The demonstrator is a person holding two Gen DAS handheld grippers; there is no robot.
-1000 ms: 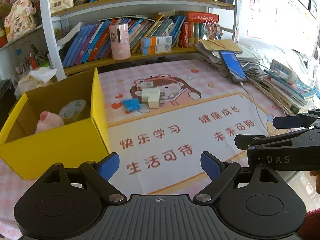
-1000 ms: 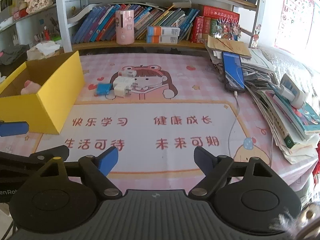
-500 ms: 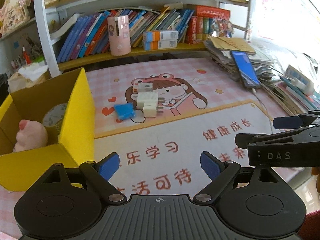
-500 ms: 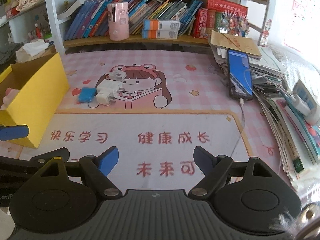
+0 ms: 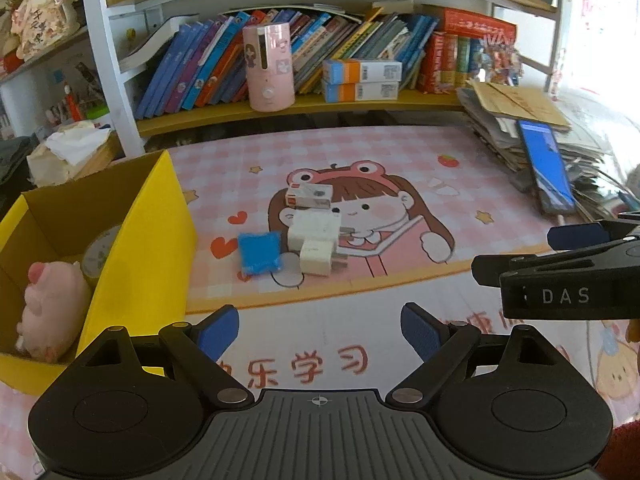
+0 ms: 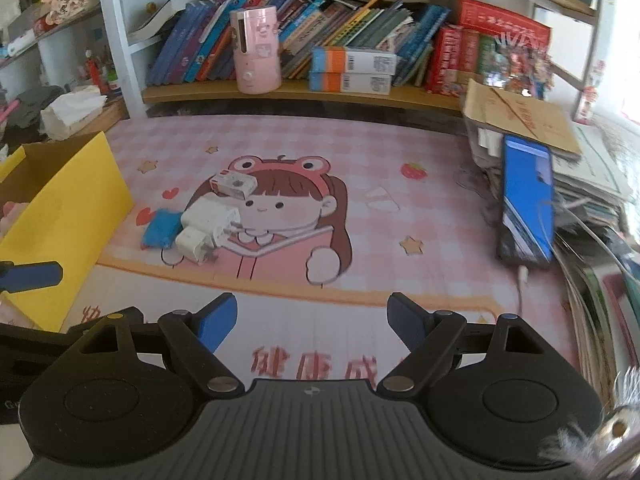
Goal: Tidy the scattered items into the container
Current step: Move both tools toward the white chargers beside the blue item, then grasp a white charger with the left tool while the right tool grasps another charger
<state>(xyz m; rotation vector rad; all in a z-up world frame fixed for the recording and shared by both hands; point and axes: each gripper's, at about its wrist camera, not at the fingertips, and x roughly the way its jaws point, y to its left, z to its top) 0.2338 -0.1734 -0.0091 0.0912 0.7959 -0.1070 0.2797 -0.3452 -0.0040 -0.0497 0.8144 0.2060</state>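
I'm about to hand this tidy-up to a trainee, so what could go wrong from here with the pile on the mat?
1. The two white chargers touch each other and the blue pouch, so closing on one may drag or knock the others.
2. The yellow box stands close beside the pile; a swing could hit its wall.
3. The left gripper and right gripper, both open, converge side by side and may collide.

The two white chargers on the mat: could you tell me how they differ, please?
The larger white charger sits behind; the smaller white charger lies nearer the camera. The larger is broader, the smaller more compact. Both are white, touch each other, show metal prongs toward the right, and lie beside the blue packet.
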